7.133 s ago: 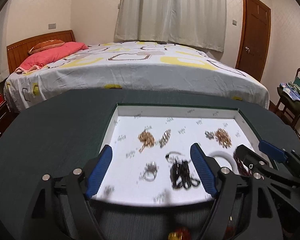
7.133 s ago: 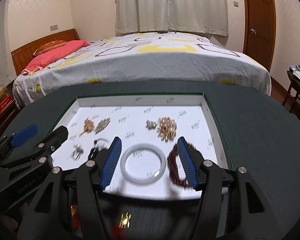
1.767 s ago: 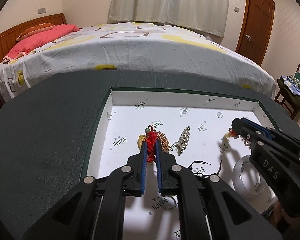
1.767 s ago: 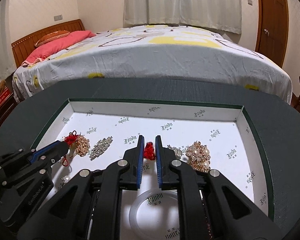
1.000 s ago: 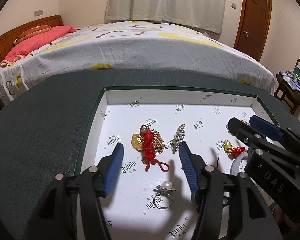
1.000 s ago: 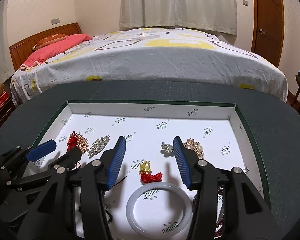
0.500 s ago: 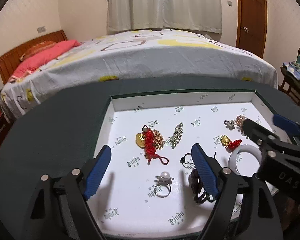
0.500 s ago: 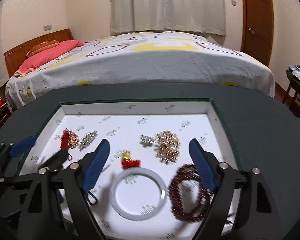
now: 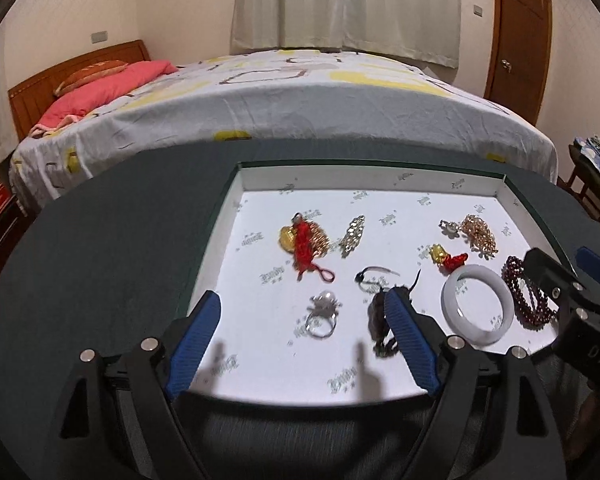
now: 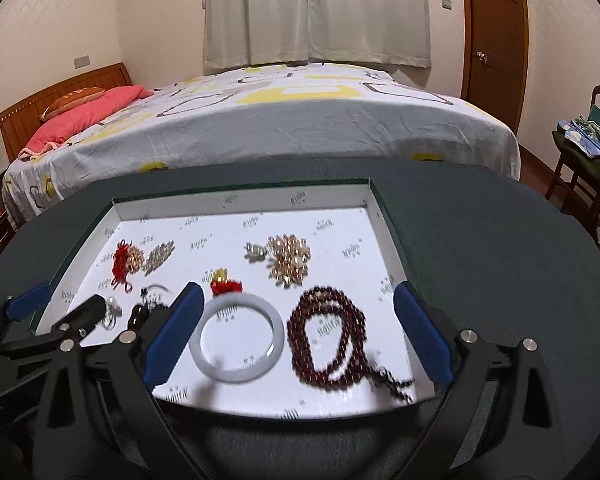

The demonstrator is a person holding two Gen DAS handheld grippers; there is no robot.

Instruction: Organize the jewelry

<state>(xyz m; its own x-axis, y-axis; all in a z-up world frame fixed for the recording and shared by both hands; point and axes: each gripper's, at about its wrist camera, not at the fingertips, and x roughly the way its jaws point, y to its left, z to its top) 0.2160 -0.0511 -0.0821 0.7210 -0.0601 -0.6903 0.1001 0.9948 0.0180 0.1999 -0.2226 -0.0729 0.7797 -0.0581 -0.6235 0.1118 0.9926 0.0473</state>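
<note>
A shallow white tray (image 9: 372, 190) (image 10: 240, 202) on a dark round table holds jewelry. A gold charm with a red tassel (image 9: 304, 240) (image 10: 121, 260) lies at its left, a smaller gold and red charm (image 9: 446, 257) (image 10: 225, 283) in the middle. A silver ring (image 9: 322, 314), a white bangle (image 9: 478, 304) (image 10: 238, 338) and a dark red bead string (image 10: 328, 332) (image 9: 528, 296) lie near the front. My left gripper (image 9: 300, 312) is open and empty above the ring. My right gripper (image 10: 298, 300) is open and empty over the bangle and beads.
A gold chain cluster (image 10: 290, 258), a silver brooch (image 9: 352, 234) and a black cord piece (image 9: 380, 312) also lie in the tray. A bed (image 9: 300, 96) stands behind the table, a chair with clothes (image 10: 588, 148) at the right, a door (image 10: 494, 36) beyond.
Both grippers let go of their red-tasselled charms into the tray, opened wide and drew back toward the tray's front edge.
</note>
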